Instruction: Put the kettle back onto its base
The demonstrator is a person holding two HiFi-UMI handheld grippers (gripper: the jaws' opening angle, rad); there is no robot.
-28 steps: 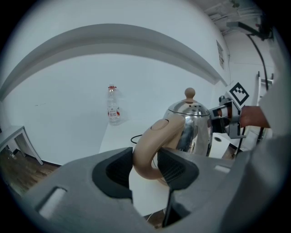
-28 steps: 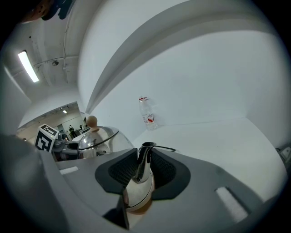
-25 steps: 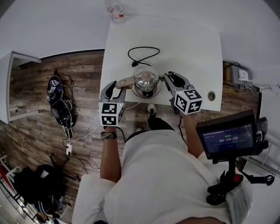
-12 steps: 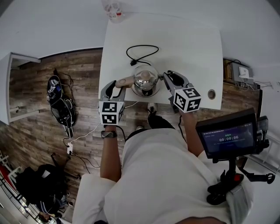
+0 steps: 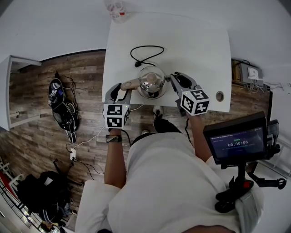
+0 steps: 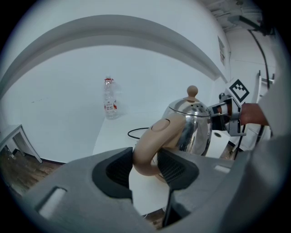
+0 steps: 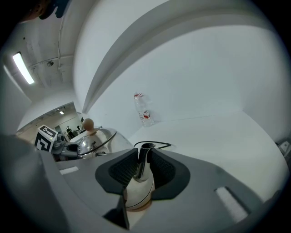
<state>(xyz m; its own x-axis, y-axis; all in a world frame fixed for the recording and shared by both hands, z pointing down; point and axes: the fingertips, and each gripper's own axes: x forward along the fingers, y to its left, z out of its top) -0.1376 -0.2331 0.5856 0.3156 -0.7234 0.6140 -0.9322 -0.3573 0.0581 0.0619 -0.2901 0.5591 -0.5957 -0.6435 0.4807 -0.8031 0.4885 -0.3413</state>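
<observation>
A shiny steel kettle (image 5: pixel 151 82) with a wooden lid knob stands near the front edge of the white table (image 5: pixel 191 41). My left gripper (image 5: pixel 123 88) is shut on its beige handle (image 6: pixel 152 141), the pads pressing both sides. On the right, the narrow spout (image 7: pixel 143 159) stands between the pads of my right gripper (image 7: pixel 142 170), whose jaws are closing and look snug against it. The base is hidden under the kettle. Whether the kettle rests on it I cannot tell. A black cord (image 5: pixel 145 54) loops away behind it.
A clear plastic bottle (image 5: pixel 117 10) with a red label stands at the table's far edge. There is a round cable hole (image 5: pixel 220 96) at the table's right front. A monitor on a stand (image 5: pixel 236 141) is at the person's right; bags and cables lie on the wooden floor (image 5: pixel 59 104).
The dark part that showed under the kettle's near side a second ago is covered now. Both grippers and the kettle have hardly shifted.
</observation>
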